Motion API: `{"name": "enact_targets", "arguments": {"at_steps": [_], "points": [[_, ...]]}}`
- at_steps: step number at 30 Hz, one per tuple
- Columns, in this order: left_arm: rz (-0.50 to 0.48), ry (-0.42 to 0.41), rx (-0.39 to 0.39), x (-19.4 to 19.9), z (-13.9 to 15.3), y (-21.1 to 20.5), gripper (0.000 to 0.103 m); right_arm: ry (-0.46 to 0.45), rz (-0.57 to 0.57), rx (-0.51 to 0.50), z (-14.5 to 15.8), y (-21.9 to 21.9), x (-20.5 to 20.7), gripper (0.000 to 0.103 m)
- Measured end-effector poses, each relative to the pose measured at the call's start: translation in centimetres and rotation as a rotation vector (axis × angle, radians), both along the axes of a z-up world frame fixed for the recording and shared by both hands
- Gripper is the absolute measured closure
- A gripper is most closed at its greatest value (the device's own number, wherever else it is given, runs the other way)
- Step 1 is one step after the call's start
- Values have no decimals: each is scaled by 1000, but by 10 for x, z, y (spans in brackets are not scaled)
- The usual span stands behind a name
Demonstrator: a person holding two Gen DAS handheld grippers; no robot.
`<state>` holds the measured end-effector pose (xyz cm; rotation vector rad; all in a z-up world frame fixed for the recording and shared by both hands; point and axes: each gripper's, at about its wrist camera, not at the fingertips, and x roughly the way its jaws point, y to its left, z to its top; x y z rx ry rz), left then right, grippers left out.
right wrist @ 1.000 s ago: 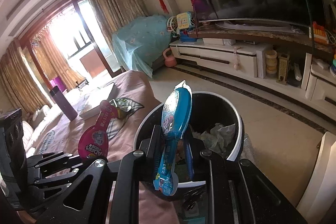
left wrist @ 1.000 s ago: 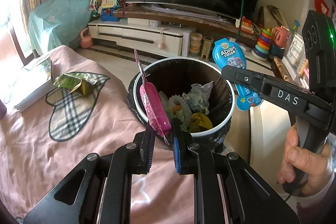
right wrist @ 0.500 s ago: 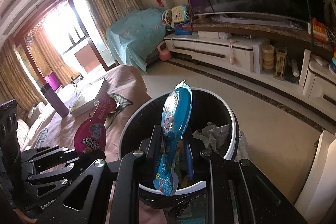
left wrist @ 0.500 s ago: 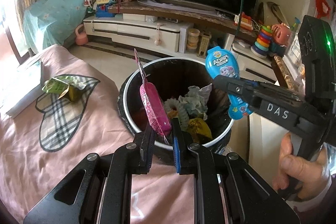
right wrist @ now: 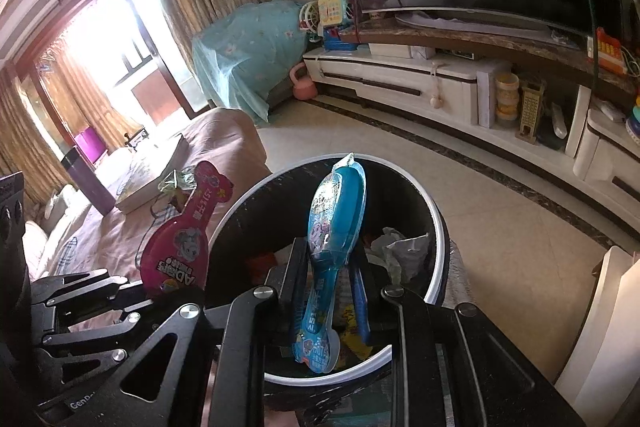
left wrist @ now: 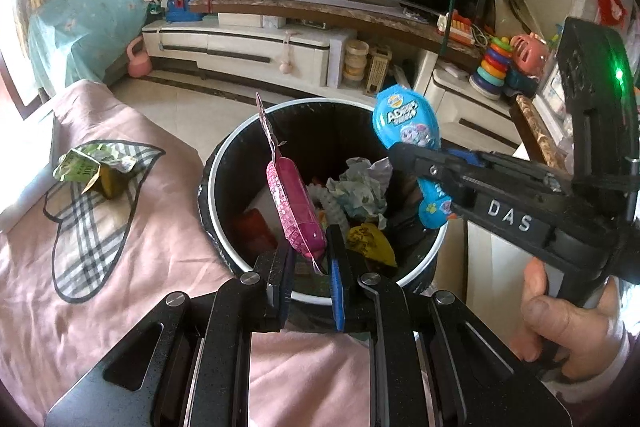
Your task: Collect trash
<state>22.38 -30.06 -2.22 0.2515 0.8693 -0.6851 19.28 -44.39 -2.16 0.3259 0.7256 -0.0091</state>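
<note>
A black trash bin with a white rim (left wrist: 224, 163) (right wrist: 438, 227) stands beside the pink-covered table and holds crumpled paper and wrappers. My left gripper (left wrist: 310, 267) is shut on a pink snack packet (left wrist: 294, 211) and holds it over the bin's near edge. The packet also shows in the right wrist view (right wrist: 180, 247). My right gripper (right wrist: 330, 287) is shut on a blue snack packet (right wrist: 336, 227) over the bin; the packet also shows in the left wrist view (left wrist: 408, 123). A crumpled green wrapper (left wrist: 92, 171) lies on the table.
The pink cloth table (left wrist: 120, 267) has a plaid heart patch, a white book (right wrist: 156, 179) and a purple bottle (right wrist: 86, 179). A TV cabinet (left wrist: 248, 47) with toys runs along the far wall. A tiled floor (right wrist: 520, 227) lies between.
Both grippers have moved forward with their packets, from beside the bin to over its opening. The bin now looks larger and nearer in both views.
</note>
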Motion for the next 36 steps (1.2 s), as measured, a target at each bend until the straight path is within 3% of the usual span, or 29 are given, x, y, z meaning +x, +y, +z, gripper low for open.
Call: {"name": "enact_targets", "arguments": {"at_steps": [4, 6, 8, 10, 12, 16, 18, 21, 27, 36], "points": [[11, 4, 16, 3, -3, -1, 88, 7, -7, 4, -1, -3, 4, 82], [14, 25, 12, 6, -3, 0, 82, 11, -10, 3, -1, -5, 7, 78], [32, 23, 10, 5, -1, 2, 47, 10, -15, 7, -1, -6, 8, 74], [47, -4, -8, 2, 3, 9, 38, -4, -18, 18, 1, -6, 6, 58], [54, -7, -23, -1, 7, 15, 37, -20, -19, 20, 4, -5, 1, 46], [89, -16, -59, -8, 12, 34, 34, -52, -27, 33, 10, -1, -14, 34], [110, -16, -78, -15, 14, 47, 32, -70, -35, 33, 14, 1, -21, 21], [133, -6, -113, -28, 16, 68, 31, -105, -51, 26, 23, 8, -39, 13], [205, -35, -178, -63, 23, 114, 26, -180, -68, 9, 41, 33, -80, 2], [289, -153, -238, -114, 37, 165, 14, -239, -102, 17, 43, 74, -136, 0]]}}
